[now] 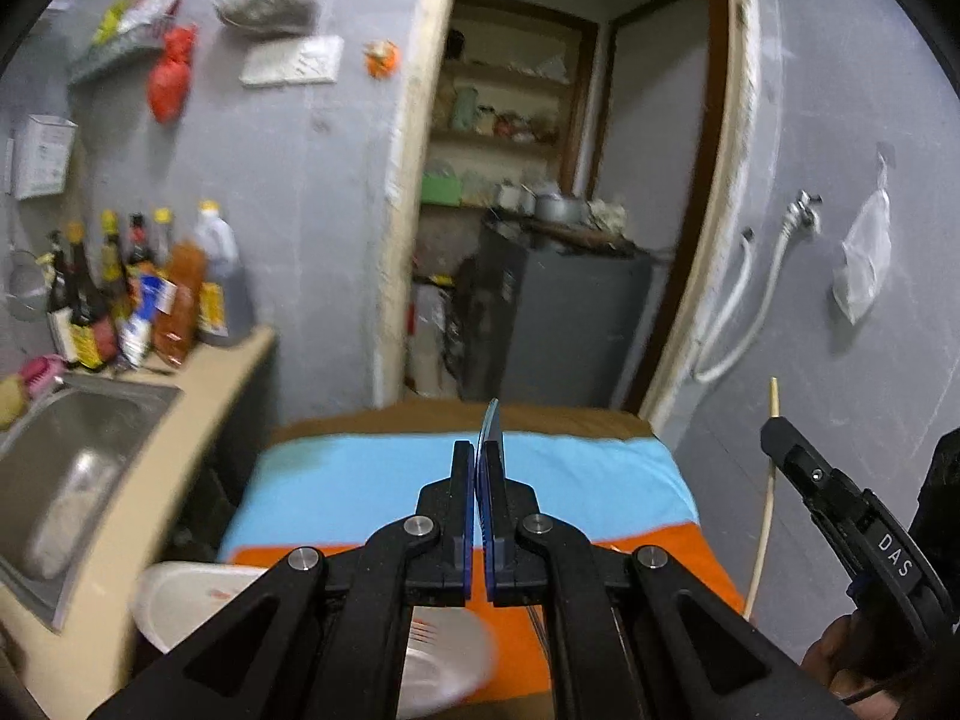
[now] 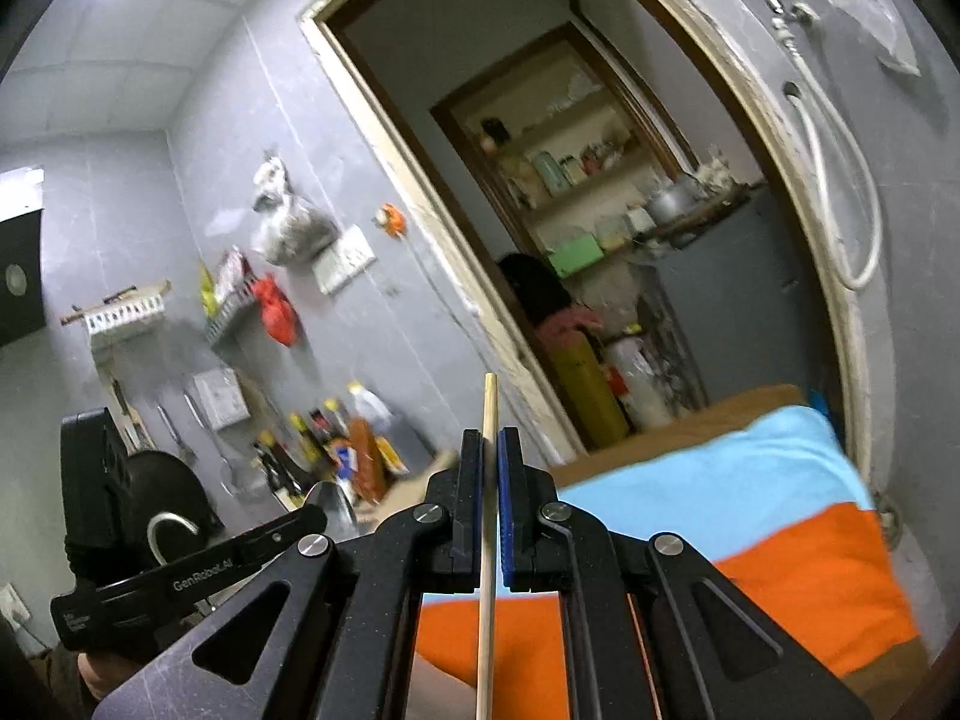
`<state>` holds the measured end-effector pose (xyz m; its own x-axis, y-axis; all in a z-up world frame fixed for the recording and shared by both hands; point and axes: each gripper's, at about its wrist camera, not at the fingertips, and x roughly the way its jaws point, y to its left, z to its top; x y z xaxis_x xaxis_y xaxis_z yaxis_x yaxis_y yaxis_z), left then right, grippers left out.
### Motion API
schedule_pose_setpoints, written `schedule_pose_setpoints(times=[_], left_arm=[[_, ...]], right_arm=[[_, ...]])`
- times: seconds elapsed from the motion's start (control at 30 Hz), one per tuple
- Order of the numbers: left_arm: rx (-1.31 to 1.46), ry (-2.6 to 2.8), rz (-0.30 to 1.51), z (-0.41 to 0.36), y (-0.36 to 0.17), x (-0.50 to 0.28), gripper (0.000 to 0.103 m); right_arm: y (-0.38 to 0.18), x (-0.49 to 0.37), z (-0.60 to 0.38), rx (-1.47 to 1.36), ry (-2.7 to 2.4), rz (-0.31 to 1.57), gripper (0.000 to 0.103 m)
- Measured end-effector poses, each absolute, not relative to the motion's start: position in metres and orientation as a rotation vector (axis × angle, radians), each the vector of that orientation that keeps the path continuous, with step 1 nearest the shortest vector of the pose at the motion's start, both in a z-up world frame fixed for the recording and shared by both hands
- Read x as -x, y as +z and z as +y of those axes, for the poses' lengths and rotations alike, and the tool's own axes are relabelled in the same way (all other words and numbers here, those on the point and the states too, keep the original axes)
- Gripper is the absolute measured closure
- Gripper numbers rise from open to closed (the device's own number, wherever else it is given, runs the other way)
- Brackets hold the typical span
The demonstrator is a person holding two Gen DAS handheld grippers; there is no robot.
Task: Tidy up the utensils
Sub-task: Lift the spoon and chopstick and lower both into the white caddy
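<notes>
A cloth [image 1: 372, 480] lies over the table [image 1: 540, 417], which stands before the doorway [image 1: 576, 180], with the sink [image 1: 72, 450] set in the bench [image 1: 198, 396] to its left and bottles [image 1: 138, 288] at that bench's far corner.

A brown table [image 1: 540, 420] — blue-and-orange cloth [image 1: 372, 480] spread over it, white plate [image 1: 444, 660] on the cloth.
</notes>
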<state>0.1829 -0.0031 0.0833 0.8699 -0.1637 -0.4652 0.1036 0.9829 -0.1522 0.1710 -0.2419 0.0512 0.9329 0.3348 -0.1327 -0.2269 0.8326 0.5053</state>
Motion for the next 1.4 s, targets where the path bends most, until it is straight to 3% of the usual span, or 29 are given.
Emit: schedule_pose_setpoints(times=[0.17, 0.47, 0.97, 1.27, 1.37, 1.4], left_arm=[[0.118, -0.03, 0.418, 0.055, 0.102, -0.18, 0.101], [0.11, 0.176, 0.333, 0.131, 0.095, -0.189, 0.101], [0.032, 0.283, 0.243, 0.108, 0.041, -0.181, 0.1], [0.116, 0.203, 0.351, 0.114, 0.029, -0.181, 0.099], [0.162, 0.151, 0.398, 0.118, 0.024, -0.179, 0.097], [0.176, 0.135, 0.41, 0.119, 0.022, -0.179, 0.09]], right_arm=[[0.073, -0.184, -0.185, -0.519, 0.355, 0.143, 0.098], [0.062, -0.21, -0.121, -0.517, 0.39, 0.109, 0.098], [0.032, -0.208, -0.1, -0.408, 0.242, 0.028, 0.098], [0.017, -0.208, -0.102, -0.379, 0.282, 0.11, 0.098], [0.013, -0.207, -0.106, -0.378, 0.292, 0.142, 0.094], [0.011, -0.207, -0.109, -0.384, 0.295, 0.154, 0.086]])
